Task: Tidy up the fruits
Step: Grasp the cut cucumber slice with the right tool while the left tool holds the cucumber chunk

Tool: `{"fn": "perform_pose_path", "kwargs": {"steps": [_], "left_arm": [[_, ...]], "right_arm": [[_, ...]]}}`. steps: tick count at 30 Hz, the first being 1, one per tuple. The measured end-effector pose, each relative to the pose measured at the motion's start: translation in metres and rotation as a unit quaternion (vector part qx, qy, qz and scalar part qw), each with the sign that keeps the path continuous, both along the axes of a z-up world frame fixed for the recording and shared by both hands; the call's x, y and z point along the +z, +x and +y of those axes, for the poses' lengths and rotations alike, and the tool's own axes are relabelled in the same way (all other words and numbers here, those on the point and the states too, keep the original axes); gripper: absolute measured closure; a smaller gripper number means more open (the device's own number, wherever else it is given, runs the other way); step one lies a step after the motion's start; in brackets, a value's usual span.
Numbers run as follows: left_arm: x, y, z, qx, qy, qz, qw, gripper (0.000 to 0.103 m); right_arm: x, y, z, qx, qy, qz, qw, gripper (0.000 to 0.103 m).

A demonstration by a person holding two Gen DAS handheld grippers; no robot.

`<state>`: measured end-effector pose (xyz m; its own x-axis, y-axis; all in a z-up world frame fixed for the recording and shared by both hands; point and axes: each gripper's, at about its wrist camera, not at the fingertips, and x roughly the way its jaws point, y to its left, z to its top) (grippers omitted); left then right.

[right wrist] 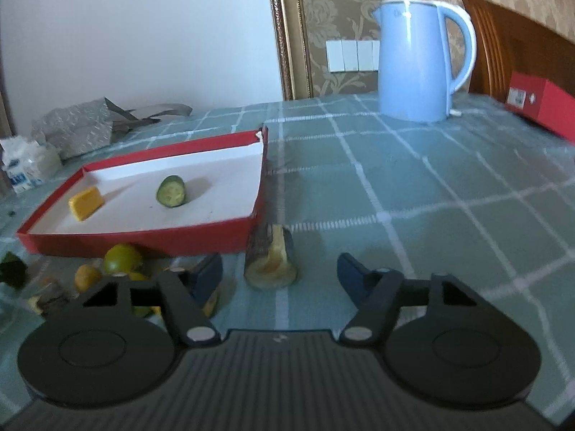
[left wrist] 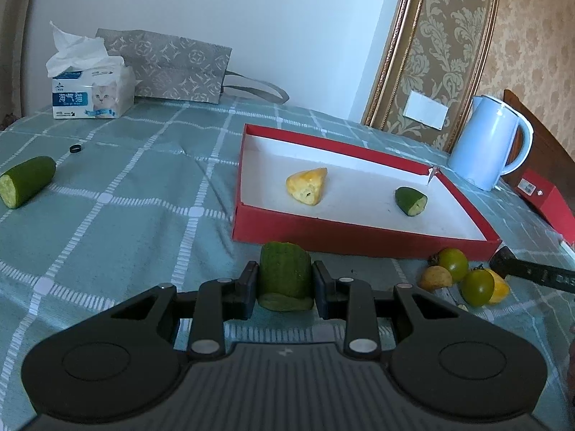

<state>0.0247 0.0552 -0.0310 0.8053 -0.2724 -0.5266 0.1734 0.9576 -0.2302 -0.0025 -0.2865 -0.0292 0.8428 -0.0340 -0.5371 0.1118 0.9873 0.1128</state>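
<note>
1. Left gripper [left wrist: 285,287] clamps a stubby green cucumber chunk [left wrist: 285,276], held just short of the shallow red cardboard tray with white floor [left wrist: 363,239].
2. Right gripper [right wrist: 280,273] stands open around a yellow-fleshed cut piece [right wrist: 270,259] lying on the checked tablecloth [right wrist: 413,194], pads apart from it.
3. Advice: clear the near wall, release beside the small cucumber end [left wrist: 411,200].

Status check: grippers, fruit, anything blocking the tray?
Left gripper clamped on cucumber chunk. Right gripper open around peeled piece. Red tray ahead, unobstructed.

Red box [left wrist: 363,239] front wall blocks straight ahead; small fruit pile [left wrist: 463,280] crowds its right corner. Open cloth [right wrist: 431,215] to the right, up to kettle [right wrist: 417,61] at back.
</note>
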Motion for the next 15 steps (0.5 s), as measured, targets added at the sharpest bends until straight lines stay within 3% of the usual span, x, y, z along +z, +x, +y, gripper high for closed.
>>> {"fn": "perform_pose_path", "kwargs": {"steps": [5, 10, 15], "left_arm": [[-0.001, 0.001, 0.0, -0.001, 0.002, 0.002, 1.0, 0.072], [-0.001, 0.002, -0.001, -0.002, 0.004, 0.003, 1.0, 0.073], [-0.001, 0.001, -0.001, -0.002, 0.004, 0.004, 1.0, 0.073]], "right_arm": [[-0.005, 0.016, 0.009, 0.012, -0.019, 0.02, 1.0, 0.058], [-0.008, 0.022, 0.014, 0.011, -0.038, 0.027, 0.999, 0.07], [-0.006, 0.017, 0.015, 0.009, -0.042, 0.013, 0.999, 0.07]]}}
